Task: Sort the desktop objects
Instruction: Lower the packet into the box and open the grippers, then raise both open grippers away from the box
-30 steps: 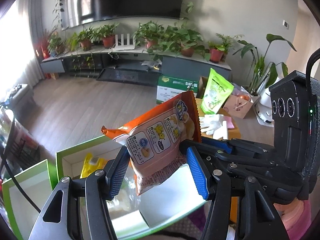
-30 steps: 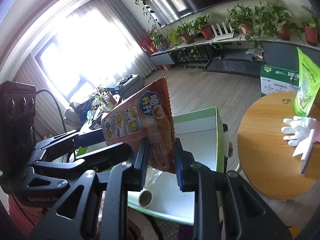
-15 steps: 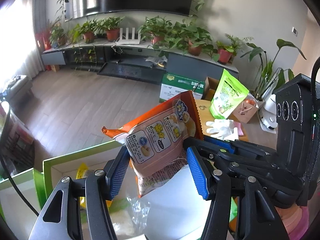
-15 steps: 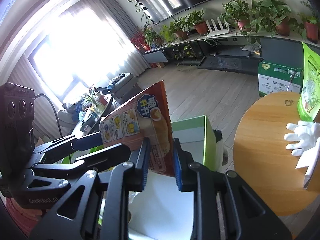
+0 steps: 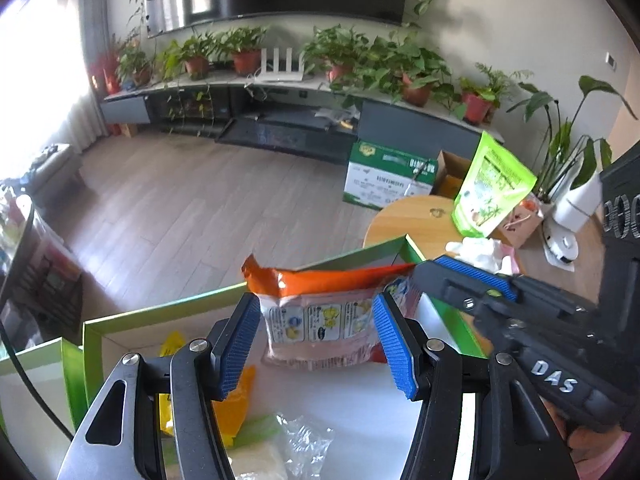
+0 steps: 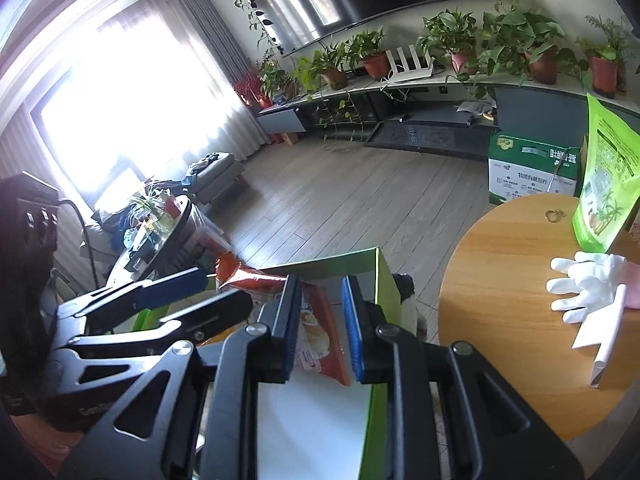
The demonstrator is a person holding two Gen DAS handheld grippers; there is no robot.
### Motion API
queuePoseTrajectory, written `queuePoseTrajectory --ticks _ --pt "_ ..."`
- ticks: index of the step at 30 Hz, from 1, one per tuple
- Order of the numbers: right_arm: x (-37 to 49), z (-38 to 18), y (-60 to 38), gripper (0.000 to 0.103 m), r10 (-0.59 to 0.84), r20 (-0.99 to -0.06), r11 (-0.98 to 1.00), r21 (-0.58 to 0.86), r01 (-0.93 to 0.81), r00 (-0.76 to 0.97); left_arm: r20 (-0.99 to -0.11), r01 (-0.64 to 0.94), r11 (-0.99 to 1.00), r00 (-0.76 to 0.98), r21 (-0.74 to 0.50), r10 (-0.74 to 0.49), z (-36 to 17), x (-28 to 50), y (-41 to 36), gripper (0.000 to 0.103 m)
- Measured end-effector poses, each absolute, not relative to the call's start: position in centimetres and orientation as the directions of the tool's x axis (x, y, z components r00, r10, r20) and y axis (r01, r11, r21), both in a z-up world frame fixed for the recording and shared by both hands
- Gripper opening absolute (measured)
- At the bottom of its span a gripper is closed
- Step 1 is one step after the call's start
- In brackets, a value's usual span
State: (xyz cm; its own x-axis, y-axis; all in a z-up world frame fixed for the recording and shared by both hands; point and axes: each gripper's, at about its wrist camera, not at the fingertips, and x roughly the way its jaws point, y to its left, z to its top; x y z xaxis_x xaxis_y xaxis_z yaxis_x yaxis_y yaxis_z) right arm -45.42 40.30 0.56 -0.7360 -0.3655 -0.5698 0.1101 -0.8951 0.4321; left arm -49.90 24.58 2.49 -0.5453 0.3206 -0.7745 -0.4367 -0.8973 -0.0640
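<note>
Sorting partly done. Green box [image 5: 120, 322] already holds a yellow packet [image 5: 173, 346], an orange packet [image 5: 236, 408] and clear wrap [image 5: 304, 444]. The snack bag [image 5: 320, 320] sits low inside the box, near its far wall, orange top seal up; not yet let go. Left on the round bench [image 6: 500, 280]: green pouch [image 6: 604, 184], white glove [image 6: 580, 288], a white card [image 6: 608, 340] leaning by it, a small ring [image 6: 555, 213]. So, as I judge it, about half to go.

Left hand-held gripper [image 5: 316, 340]: jaws spread wide across the bag's broad face, blue pads right at both sides of it and seemingly pressing, bag standing between them.

Right hand-held gripper [image 6: 320, 328]: jaws narrow, set on the bag's right edge. In the right wrist view one pad lies against the bag, the other shows a thin gap, so whether it is really pinching I cannot tell; its jaws have just been closing a little around that edge.

Next, likely: release both, go for the bench items.
</note>
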Motion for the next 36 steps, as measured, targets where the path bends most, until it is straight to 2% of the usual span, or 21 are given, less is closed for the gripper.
queuePoseTrajectory --ticks 6,15,24,28,36 --pt "-44.3 1.4 40.0 0.023 -0.341 -0.582 -0.914 0.388 0.117 -0.738 -0.775 -0.442 -0.896 -0.549 -0.048 0.312 3.5 -49.1 24.6 0.060" --pt "-41.4 4.4 38.9 0.032 -0.331 -0.579 -0.925 0.355 0.135 -0.745 -0.764 -0.431 -0.902 -0.578 -0.013 0.287 6.6 -46.9 24.0 0.060" --pt "-37.5 7.8 37.4 0.047 -0.326 -0.586 -0.935 0.316 0.161 -0.742 -0.758 -0.400 -0.916 -0.609 0.040 0.232 9.8 -43.3 22.4 0.060" --pt "-35.2 9.0 36.2 0.051 -0.318 -0.593 -0.942 0.286 0.176 -0.739 -0.748 -0.370 -0.928 -0.629 0.049 0.211 10.8 -41.2 21.1 0.074" --pt "-30.5 10.1 33.6 0.055 -0.297 -0.618 -0.954 0.227 0.196 -0.728 -0.755 -0.355 -0.934 -0.624 0.045 0.202 11.2 -37.4 19.4 0.074"
